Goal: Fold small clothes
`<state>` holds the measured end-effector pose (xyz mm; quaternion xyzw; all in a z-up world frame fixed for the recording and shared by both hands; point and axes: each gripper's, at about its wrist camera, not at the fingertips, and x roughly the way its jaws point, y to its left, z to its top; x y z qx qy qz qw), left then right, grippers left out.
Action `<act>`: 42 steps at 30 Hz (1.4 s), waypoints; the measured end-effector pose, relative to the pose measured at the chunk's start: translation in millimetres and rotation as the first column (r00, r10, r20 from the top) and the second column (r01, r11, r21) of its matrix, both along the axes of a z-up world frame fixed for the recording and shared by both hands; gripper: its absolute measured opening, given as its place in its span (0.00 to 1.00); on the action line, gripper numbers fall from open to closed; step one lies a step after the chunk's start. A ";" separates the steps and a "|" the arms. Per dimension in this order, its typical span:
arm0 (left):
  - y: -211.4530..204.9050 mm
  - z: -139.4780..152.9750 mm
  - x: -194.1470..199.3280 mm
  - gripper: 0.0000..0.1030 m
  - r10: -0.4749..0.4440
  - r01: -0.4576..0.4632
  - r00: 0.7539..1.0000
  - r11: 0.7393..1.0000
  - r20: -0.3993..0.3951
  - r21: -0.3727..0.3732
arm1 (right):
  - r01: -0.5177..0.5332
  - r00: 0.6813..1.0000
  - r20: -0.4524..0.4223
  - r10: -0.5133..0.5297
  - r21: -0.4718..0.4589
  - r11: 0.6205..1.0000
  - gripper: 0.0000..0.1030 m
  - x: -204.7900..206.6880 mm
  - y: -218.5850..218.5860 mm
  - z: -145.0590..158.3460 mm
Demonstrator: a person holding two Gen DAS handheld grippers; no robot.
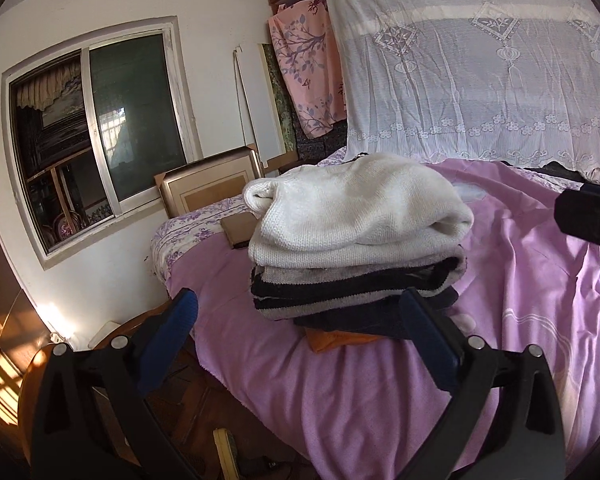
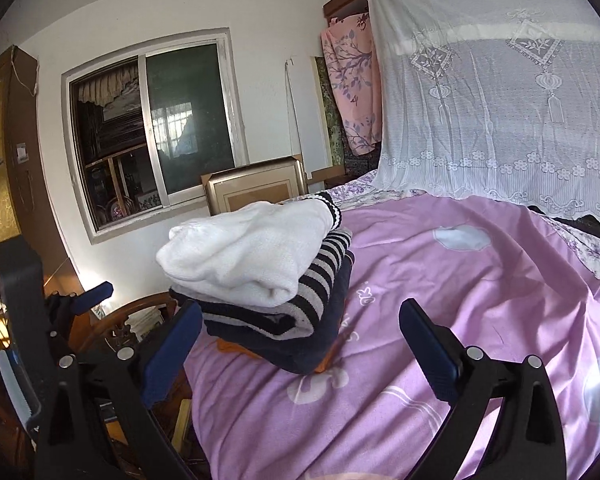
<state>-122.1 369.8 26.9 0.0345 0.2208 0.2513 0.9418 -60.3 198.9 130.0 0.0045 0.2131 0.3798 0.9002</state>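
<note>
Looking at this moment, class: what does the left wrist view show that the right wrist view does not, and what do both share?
Only the left wrist view: a flat brown item lying behind the pile.
Only the right wrist view: white printed characters on the pink sheet, and the left gripper beside the bed.
Both: the folded pile, white sweater topping a striped sweater, and a window.

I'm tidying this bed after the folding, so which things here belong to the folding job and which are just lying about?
Folding job:
white sweater
striped sweater
dark garment
orange garment

Lying about:
picture frame
brown wallet
lace curtain
pink floral cloth
</note>
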 end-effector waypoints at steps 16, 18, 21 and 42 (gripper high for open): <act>1.8 24.2 -31.4 0.95 0.158 -0.157 0.984 0.987 -0.087 0.020 | 0.057 0.998 -0.016 -0.058 -0.078 0.995 0.97 -25.4 28.7 9.4; -2.3 25.7 -38.4 0.95 0.165 -0.165 0.983 0.986 -0.077 0.010 | 0.017 1.000 -0.016 -0.020 -0.142 0.990 0.97 -30.8 37.8 3.4; -13.1 26.6 -45.0 0.95 0.147 -0.145 0.987 0.989 -0.061 0.032 | -0.037 0.999 -0.022 0.034 -0.165 0.986 0.97 -43.4 40.6 2.9; -19.1 26.7 -54.6 0.96 0.115 -0.115 0.993 0.993 -0.033 0.000 | -0.001 1.000 0.029 0.005 -0.132 0.991 0.97 -46.2 10.7 5.9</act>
